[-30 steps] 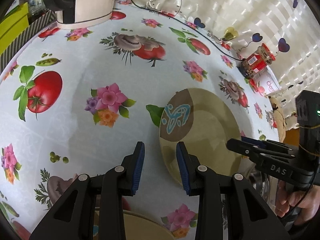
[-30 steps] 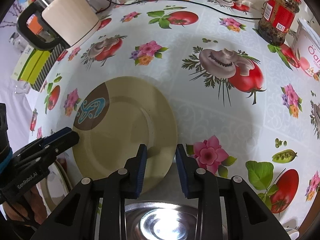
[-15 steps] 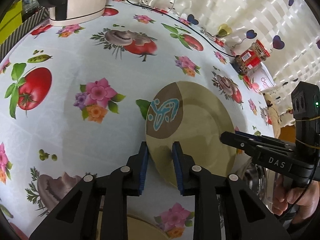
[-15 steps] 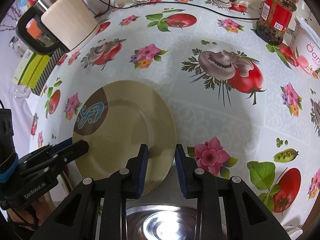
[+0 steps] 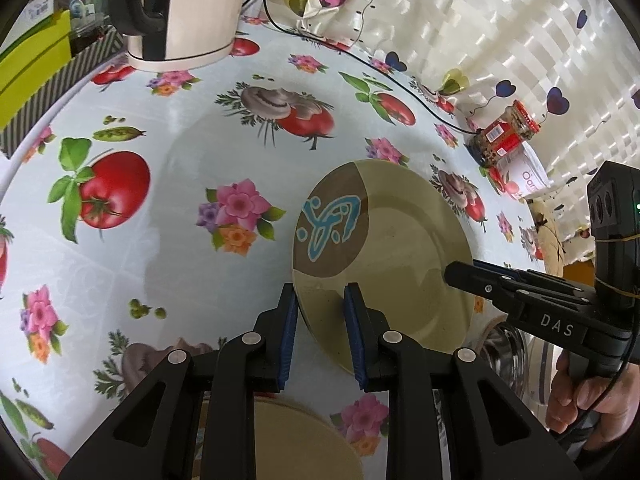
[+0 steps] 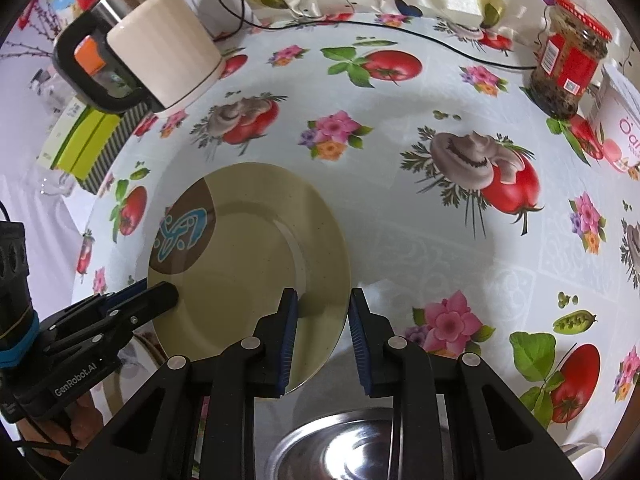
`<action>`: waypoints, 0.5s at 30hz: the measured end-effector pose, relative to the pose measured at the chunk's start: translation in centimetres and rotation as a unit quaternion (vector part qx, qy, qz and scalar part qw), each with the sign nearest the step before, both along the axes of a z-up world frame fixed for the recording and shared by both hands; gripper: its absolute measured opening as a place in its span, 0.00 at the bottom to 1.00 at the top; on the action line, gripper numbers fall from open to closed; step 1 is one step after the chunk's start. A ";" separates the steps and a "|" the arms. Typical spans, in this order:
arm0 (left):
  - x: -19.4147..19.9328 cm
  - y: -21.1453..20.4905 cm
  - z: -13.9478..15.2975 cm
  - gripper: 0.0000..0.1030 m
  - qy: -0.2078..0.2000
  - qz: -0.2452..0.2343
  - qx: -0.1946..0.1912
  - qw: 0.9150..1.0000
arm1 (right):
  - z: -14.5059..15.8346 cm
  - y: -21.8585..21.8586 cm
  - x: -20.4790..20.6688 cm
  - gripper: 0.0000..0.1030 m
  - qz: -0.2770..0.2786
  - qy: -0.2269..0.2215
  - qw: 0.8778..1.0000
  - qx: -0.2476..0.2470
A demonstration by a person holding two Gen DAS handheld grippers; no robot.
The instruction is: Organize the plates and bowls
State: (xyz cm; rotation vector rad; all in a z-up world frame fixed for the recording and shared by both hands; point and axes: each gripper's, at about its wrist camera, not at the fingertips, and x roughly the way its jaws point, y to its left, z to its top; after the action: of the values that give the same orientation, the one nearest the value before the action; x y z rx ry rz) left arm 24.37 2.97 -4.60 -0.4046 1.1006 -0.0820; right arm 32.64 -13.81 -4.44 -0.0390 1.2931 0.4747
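We saw the olive plate [image 5: 400,256] with its brown patch and blue motif lying on the counter [image 5: 168,184], over the vegetable-print cloth. The left tool [image 5: 320,316] straddled the plate's near rim, its blue pads on either side of the edge with a gap showing, so it stood released and not clenched. The right tool [image 6: 322,320] did likewise at the opposite rim [image 6: 336,280], one pad over the plate, the other off its edge; whether either pad touched the ceramic we could not tell.

Each tool appeared in the other's camera, reaching in over the plate's edge: the right tool [image 5: 472,274] from the right side, the left tool [image 6: 160,294] from the lower left.

A steel bowl [image 6: 340,448] sat below the right tool, largely hidden by the tool's black arms and cut off by the frame. Another pale plate [image 5: 304,436] lay beneath the left tool, only partly visible. A kettle [image 6: 160,52], a jar [image 6: 568,68] and a tub [image 6: 618,124], cropped at the frame edge, stood at the counter's far side.
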 end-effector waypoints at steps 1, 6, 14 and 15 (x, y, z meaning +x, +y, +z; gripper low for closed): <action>-0.2 0.1 0.2 0.24 -0.001 0.001 0.001 1.000 | 0.2 0.2 -0.2 0.24 0.002 -0.002 1.000 0.000; -1.5 0.5 1.4 0.24 -0.007 0.003 0.006 1.000 | 1.2 0.7 -1.1 0.24 0.007 -0.009 1.000 0.003; -4.3 1.2 3.0 0.24 -0.015 0.011 0.012 1.000 | 2.8 1.6 -3.8 0.24 0.015 -0.019 1.000 0.007; -4.8 1.3 3.2 0.24 -0.016 0.011 0.013 1.000 | 3.0 1.7 -4.2 0.24 0.015 -0.020 1.000 0.008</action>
State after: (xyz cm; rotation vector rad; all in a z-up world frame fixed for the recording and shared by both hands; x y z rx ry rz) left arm 19.61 4.31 -1.43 -0.3919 1.0647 -0.0543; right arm 28.42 -12.11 -1.48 -0.0538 1.2512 0.5081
